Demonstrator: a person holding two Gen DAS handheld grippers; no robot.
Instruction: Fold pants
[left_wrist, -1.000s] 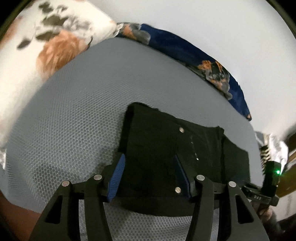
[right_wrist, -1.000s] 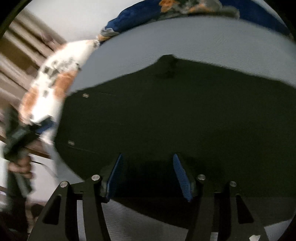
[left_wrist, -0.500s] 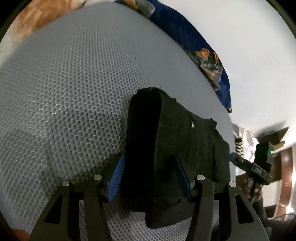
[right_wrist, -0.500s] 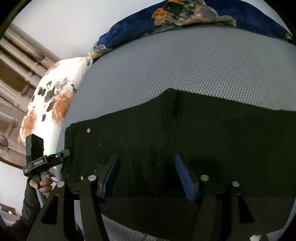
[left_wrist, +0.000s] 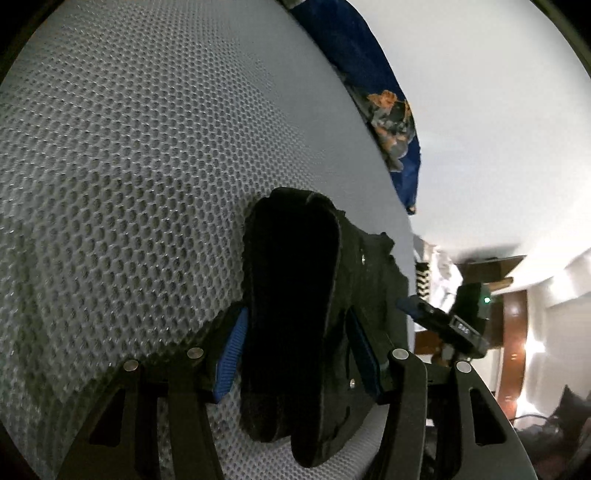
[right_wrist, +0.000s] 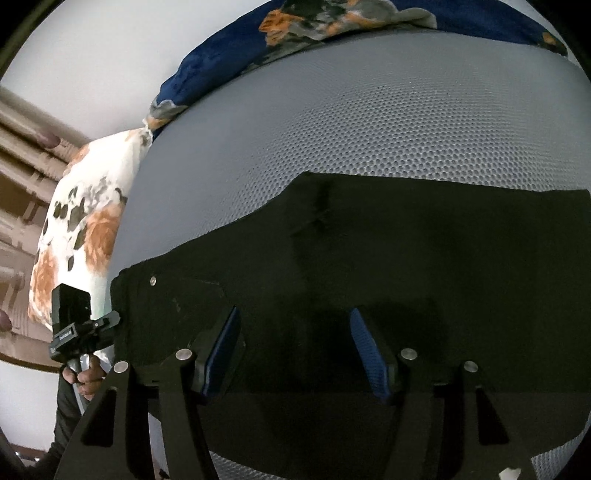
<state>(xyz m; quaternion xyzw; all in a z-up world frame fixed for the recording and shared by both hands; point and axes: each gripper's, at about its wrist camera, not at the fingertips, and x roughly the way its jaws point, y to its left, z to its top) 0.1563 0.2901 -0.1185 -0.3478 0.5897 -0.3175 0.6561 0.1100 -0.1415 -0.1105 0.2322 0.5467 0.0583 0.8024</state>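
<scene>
The left claw (left_wrist: 295, 354), wide open a second ago, now straddles a raised fold of the pants (left_wrist: 291, 295), jaws barely touching. The right claw (right_wrist: 295, 350) hovers open over the cloth, so the fold is beginning.

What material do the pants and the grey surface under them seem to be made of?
Pants: black woven cloth, matte, probably denim or thick cotton; it has small metal rivets and stitched seams and bends in a thick, stiff roll in the left view.
Surface: grey mesh fabric, perhaps a mattress cover; it shows a regular honeycomb of small holes with a slight sheen.
</scene>
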